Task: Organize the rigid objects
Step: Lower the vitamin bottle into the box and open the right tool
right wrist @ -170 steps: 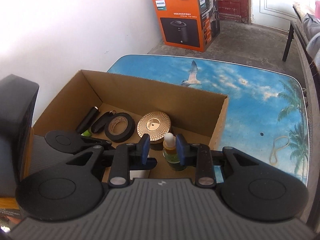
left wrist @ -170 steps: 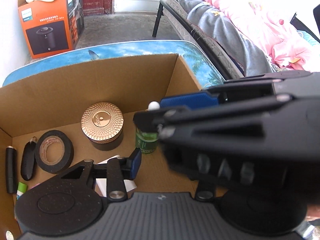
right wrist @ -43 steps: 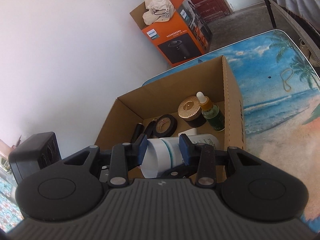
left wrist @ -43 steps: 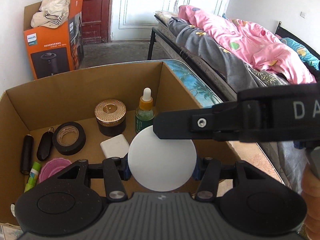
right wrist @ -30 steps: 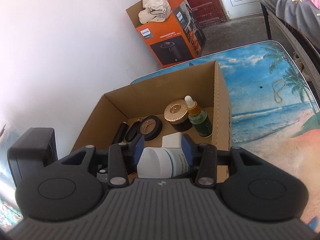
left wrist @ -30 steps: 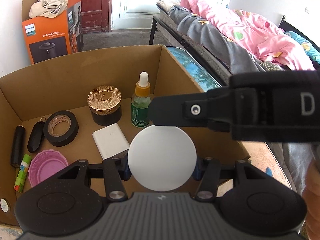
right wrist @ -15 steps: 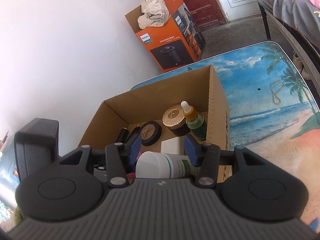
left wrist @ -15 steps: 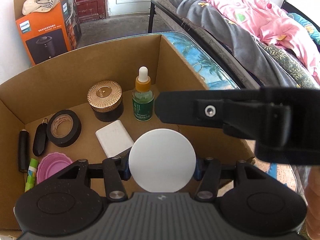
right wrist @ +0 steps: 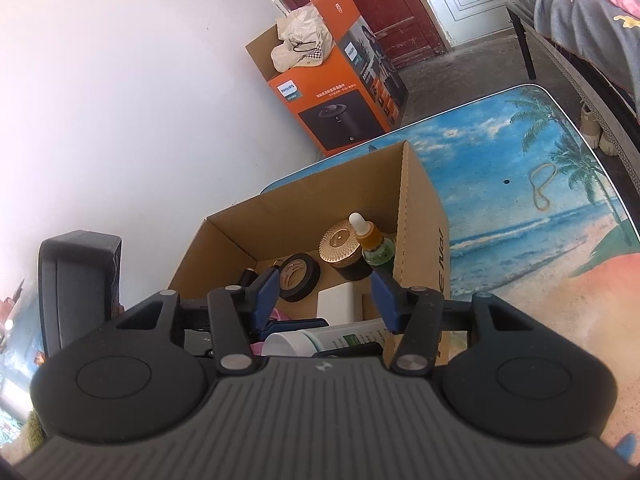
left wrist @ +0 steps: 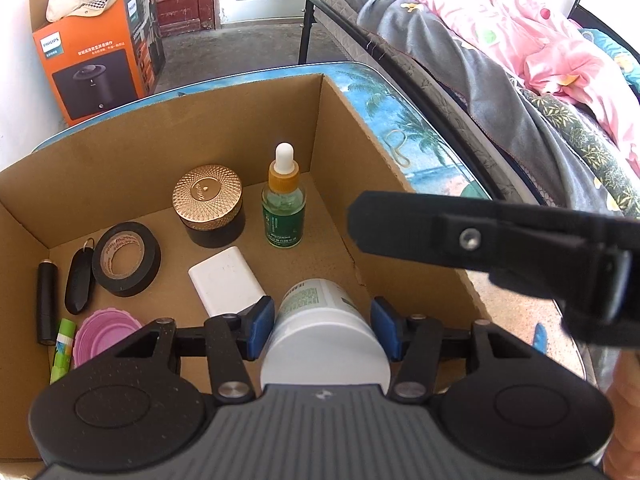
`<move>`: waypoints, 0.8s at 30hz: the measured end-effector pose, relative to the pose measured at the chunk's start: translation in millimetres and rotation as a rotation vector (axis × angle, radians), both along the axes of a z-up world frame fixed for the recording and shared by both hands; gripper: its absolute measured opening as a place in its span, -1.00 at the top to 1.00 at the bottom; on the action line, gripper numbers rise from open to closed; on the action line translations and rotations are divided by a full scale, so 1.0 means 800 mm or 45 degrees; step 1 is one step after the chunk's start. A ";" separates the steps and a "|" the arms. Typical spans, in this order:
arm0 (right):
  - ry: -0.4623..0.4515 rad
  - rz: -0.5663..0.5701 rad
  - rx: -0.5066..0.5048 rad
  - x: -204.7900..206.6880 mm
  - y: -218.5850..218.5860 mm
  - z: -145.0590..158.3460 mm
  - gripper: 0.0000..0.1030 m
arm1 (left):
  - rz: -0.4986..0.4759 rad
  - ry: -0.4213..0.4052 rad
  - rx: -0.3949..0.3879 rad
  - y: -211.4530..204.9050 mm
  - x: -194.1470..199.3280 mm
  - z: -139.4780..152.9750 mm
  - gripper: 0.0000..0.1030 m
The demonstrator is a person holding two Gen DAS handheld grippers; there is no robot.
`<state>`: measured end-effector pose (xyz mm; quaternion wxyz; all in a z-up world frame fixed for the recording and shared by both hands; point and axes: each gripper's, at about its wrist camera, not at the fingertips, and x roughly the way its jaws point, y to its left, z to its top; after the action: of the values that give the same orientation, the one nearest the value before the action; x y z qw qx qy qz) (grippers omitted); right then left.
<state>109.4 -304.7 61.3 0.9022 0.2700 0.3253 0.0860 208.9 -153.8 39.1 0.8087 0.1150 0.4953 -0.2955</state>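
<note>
Left wrist view showed the white cylindrical plastic jar [left wrist: 320, 320], judged light, rigid and slick, pinched across its sides by the left tongs [left wrist: 322, 326] over the cardboard box [left wrist: 160, 152], while the opening right tongs [right wrist: 325, 296] stood clear.

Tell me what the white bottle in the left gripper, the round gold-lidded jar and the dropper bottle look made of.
White bottle: likely plastic, opaque matte white with a printed label. Jar: lid looks metallic, shiny copper-gold with a faceted pattern; dark base, glass or plastic, unclear. Dropper bottle: see-through green body, probably glass; white bulb looks rubbery.
</note>
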 end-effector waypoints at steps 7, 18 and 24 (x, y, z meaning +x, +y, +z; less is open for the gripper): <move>-0.014 -0.019 -0.002 -0.008 -0.003 0.006 0.02 | 0.023 0.076 -0.075 0.022 -0.004 0.011 -0.15; -0.015 -0.043 0.010 -0.010 -0.003 0.003 0.01 | 0.035 0.190 -0.278 0.042 0.000 0.035 -0.14; -0.014 -0.065 0.017 -0.015 -0.008 0.002 0.01 | 0.040 0.235 -0.368 0.038 0.005 0.028 -0.14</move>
<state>97.4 -311.1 62.6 0.9040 0.2838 0.3128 0.0668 212.9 -123.4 61.7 0.7725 -0.0378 0.5217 -0.3602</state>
